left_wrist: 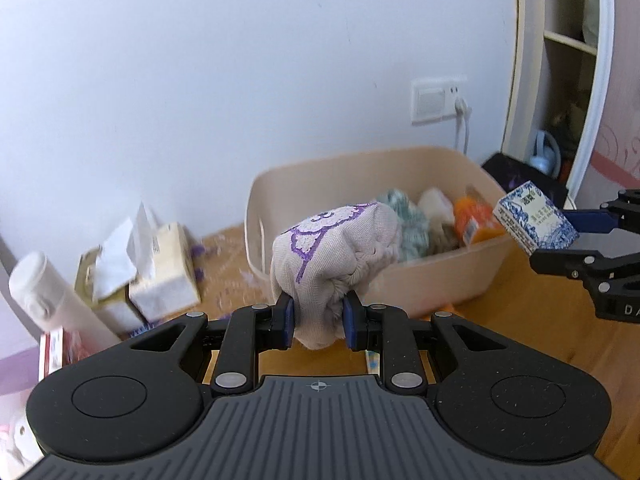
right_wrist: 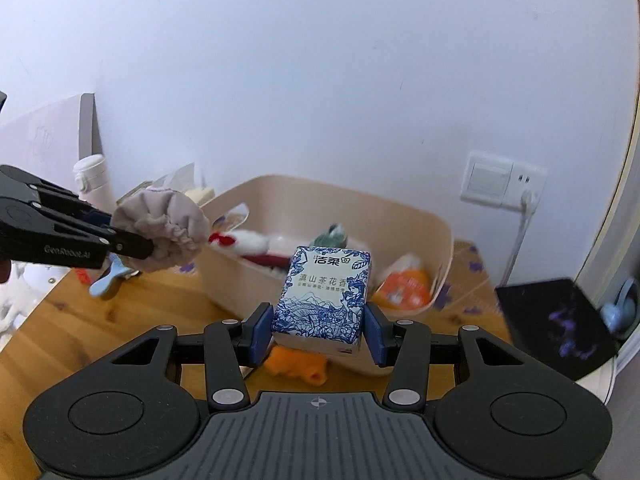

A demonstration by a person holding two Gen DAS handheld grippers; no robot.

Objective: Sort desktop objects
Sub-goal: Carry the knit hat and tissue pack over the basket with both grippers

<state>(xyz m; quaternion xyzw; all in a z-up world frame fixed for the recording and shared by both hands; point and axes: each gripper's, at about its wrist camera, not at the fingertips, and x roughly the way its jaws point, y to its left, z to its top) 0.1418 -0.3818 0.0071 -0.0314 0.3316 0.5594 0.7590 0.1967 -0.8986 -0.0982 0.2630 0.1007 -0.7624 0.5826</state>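
My left gripper (left_wrist: 319, 320) is shut on a bunched beige cloth pouch with purple stitching (left_wrist: 332, 252), held above the wooden desk in front of the beige bin (left_wrist: 360, 176). From the right wrist view the same pouch (right_wrist: 160, 232) hangs at the left in that gripper (right_wrist: 132, 246). My right gripper (right_wrist: 318, 334) is shut on a blue-and-white tissue pack (right_wrist: 324, 300), lifted before the bin (right_wrist: 400, 216). In the left wrist view that pack (left_wrist: 534, 220) shows at the bin's right corner. The bin holds an orange packet (right_wrist: 404, 288), a plush toy and other soft items.
Opened tissue boxes (left_wrist: 160, 276) and a white bottle (left_wrist: 56, 300) stand left of the bin. A white flask (right_wrist: 94, 182) is by the wall. An orange cloth (right_wrist: 298, 366) lies on the desk below the pack. A black box (right_wrist: 556, 320) sits at the right, a wall socket (right_wrist: 500, 180) above.
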